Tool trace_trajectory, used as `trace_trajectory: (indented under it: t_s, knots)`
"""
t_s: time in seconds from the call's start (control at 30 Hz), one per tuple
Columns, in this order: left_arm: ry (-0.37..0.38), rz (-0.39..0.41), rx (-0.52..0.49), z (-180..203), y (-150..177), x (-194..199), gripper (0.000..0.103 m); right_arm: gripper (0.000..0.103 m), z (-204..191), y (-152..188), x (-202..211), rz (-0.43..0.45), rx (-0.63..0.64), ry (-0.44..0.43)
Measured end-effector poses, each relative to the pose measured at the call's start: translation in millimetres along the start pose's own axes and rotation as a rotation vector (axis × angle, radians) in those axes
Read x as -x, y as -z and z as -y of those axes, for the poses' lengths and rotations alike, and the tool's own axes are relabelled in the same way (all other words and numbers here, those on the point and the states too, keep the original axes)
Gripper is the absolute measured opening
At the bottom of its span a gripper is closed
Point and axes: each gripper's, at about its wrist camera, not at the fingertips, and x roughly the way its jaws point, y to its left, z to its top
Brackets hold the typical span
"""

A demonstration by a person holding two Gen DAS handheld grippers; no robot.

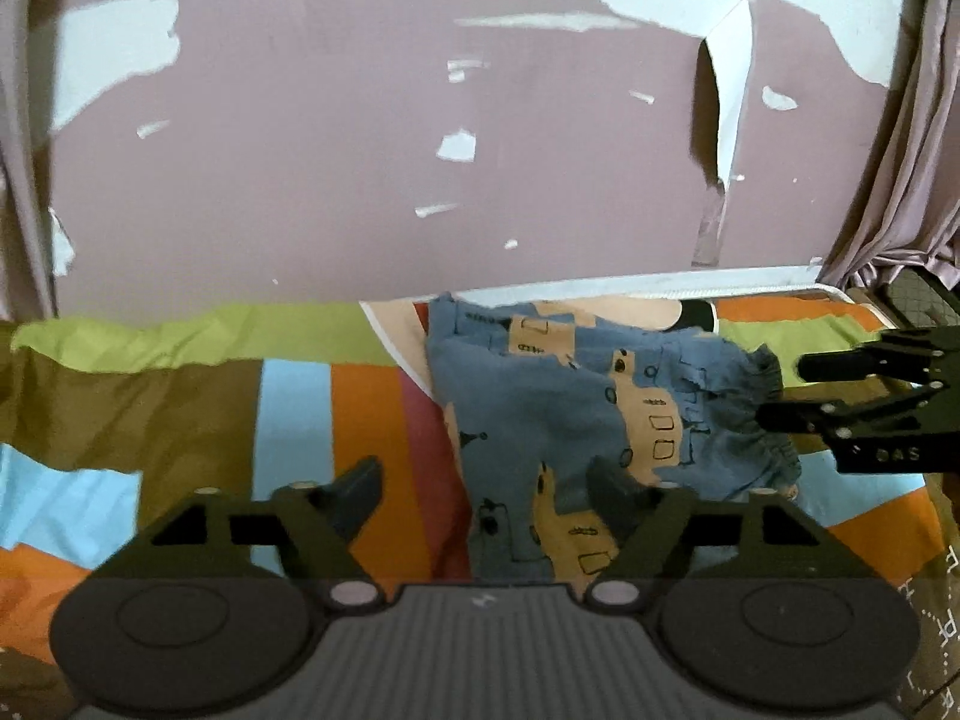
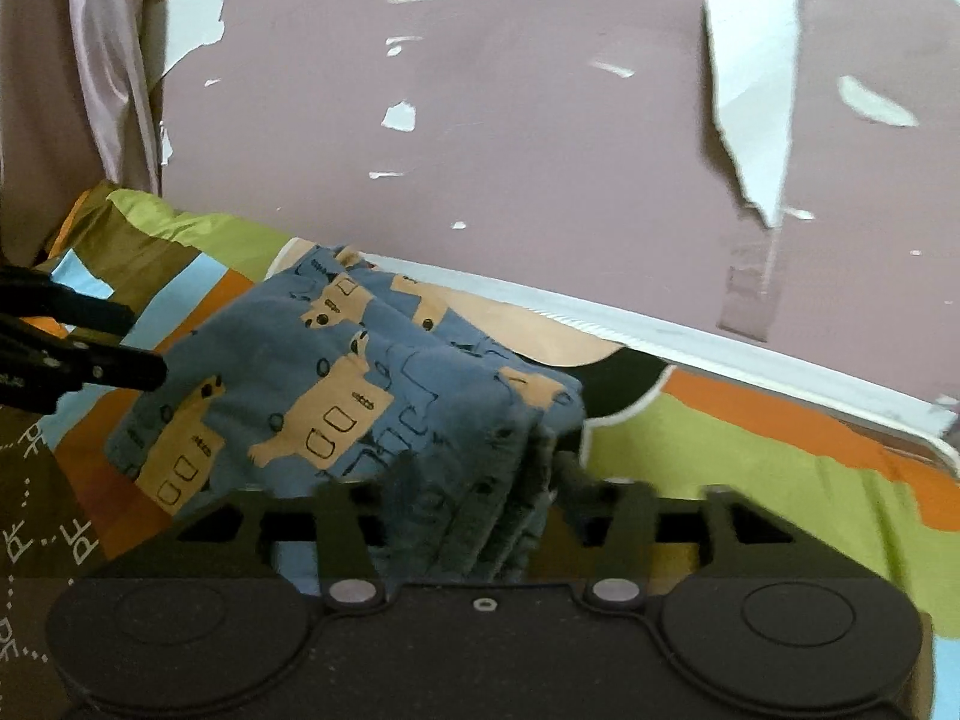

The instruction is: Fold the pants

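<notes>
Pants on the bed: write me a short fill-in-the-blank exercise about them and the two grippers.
1. The pants are blue with a pattern of tan ____.
2. The right gripper is shut on the pants' gathered ____.
3. The left gripper has its jaws ____.
4. The pants lie on a striped bedspread in front of a ____ wall with peeling patches.

Missing words: trucks; waistband; open; pink
</notes>
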Motion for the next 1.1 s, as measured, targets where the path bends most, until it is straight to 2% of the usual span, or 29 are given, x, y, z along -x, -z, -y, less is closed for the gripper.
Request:
trace_trajectory:
  t_s: [0.07, 0.17, 0.23, 0.27, 0.43, 0.6, 0.7, 0.83, 1.1]
  knots:
    - [-0.006, 0.022, 0.001, 1, 1, 11, 0.092, 0.068, -1, 3, 12, 0.013, -0.012, 0.018]
    - [-0.016, 0.033, 0.004, 4, 2, 25, 0.100, 0.081, -10, 10, 36, 0.067, -0.009, 0.034]
    - [-0.017, 0.021, -0.008, 8, 4, 35, 0.102, 0.097, -19, 17, 54, 0.099, -0.026, 0.022]
    - [-0.011, 0.012, -0.020, 10, 6, 40, 0.103, 0.101, -22, 20, 61, 0.106, -0.045, 0.020]
    - [0.023, -0.004, -0.065, 19, 29, 69, 0.103, 0.102, -44, 46, 94, 0.091, -0.132, -0.002]
    - [-0.050, 0.023, -0.042, 22, 61, 94, 0.103, 0.102, -58, 74, 118, 0.091, -0.217, 0.036]
    - [-0.055, 0.017, -0.013, 21, 74, 102, 0.103, 0.102, -67, 87, 130, 0.111, -0.242, 0.046]
    - [-0.076, 0.012, -0.014, 20, 83, 108, 0.103, 0.102, -74, 93, 137, 0.115, -0.229, 0.035]
    - [-0.069, -0.009, 0.005, 18, 87, 108, 0.103, 0.102, -80, 94, 134, 0.090, -0.219, 0.008]
